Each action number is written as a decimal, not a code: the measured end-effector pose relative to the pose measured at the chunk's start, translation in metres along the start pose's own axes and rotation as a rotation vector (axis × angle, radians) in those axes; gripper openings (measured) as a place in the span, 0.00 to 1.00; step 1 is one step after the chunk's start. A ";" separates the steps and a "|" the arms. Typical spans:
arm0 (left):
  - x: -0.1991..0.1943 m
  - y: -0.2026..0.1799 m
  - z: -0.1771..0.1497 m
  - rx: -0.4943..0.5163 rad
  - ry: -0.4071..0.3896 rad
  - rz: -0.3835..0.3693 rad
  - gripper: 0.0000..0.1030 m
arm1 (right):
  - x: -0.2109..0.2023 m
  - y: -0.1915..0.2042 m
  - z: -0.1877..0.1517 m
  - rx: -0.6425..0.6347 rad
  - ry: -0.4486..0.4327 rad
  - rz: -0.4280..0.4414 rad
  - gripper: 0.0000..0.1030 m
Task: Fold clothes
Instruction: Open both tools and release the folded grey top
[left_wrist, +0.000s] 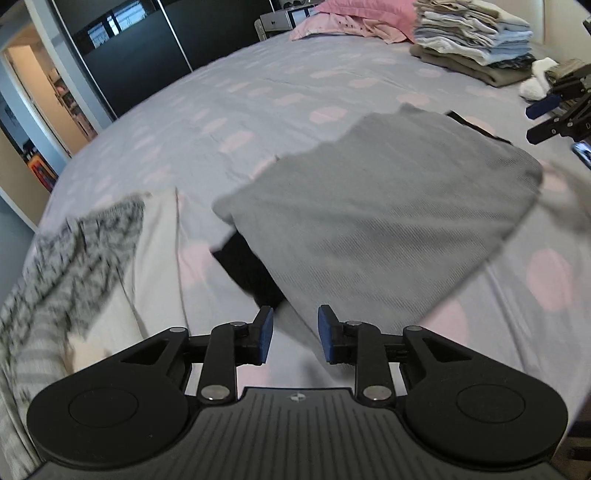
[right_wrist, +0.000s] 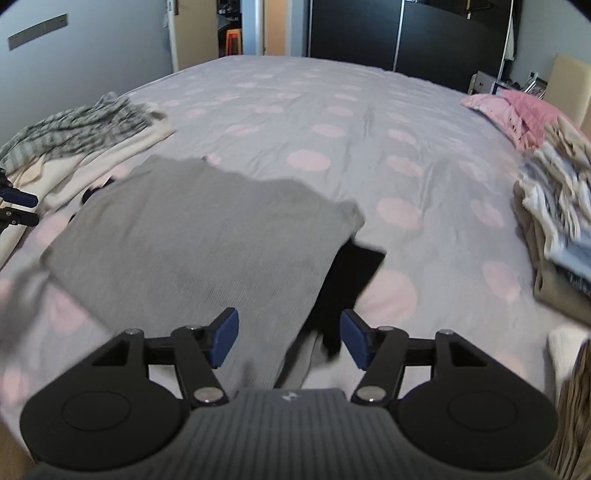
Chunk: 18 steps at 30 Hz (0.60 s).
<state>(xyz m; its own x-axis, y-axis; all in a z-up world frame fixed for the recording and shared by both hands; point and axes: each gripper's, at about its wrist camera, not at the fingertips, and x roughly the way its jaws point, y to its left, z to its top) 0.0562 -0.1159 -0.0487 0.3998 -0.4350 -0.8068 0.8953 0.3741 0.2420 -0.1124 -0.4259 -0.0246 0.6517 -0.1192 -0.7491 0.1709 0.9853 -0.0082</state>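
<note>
Your grey garment (left_wrist: 388, 206) lies folded flat on the bed (left_wrist: 229, 110), over something black (left_wrist: 247, 269). It looks soft, light and limp, so take it by an edge or corner. Both your left gripper (left_wrist: 295, 334) and right gripper (right_wrist: 288, 339) stand spread, pinching nothing. Beyond the garment sits a folded stack (left_wrist: 476, 40). No readable writing shows.

A lilac bedspread with pale pink dots (right_wrist: 332, 110) is spread wide. Beyond its far edge, a black sliding wardrobe (right_wrist: 424, 33) is seen, with an open doorway (right_wrist: 236, 33) beside that wardrobe.
</note>
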 end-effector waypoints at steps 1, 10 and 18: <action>0.000 -0.002 -0.005 -0.006 0.008 -0.013 0.32 | -0.002 0.001 -0.008 0.010 0.006 0.002 0.62; 0.030 -0.018 -0.019 -0.054 0.003 -0.052 0.34 | 0.009 0.016 -0.049 -0.039 -0.021 -0.003 0.61; 0.029 -0.014 -0.016 -0.095 0.050 -0.070 0.05 | 0.019 0.012 -0.045 -0.012 0.028 0.044 0.09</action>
<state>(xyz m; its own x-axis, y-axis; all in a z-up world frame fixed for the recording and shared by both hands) 0.0523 -0.1210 -0.0844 0.3247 -0.4218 -0.8465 0.8971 0.4210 0.1342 -0.1308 -0.4113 -0.0687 0.6375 -0.0723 -0.7671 0.1331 0.9909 0.0173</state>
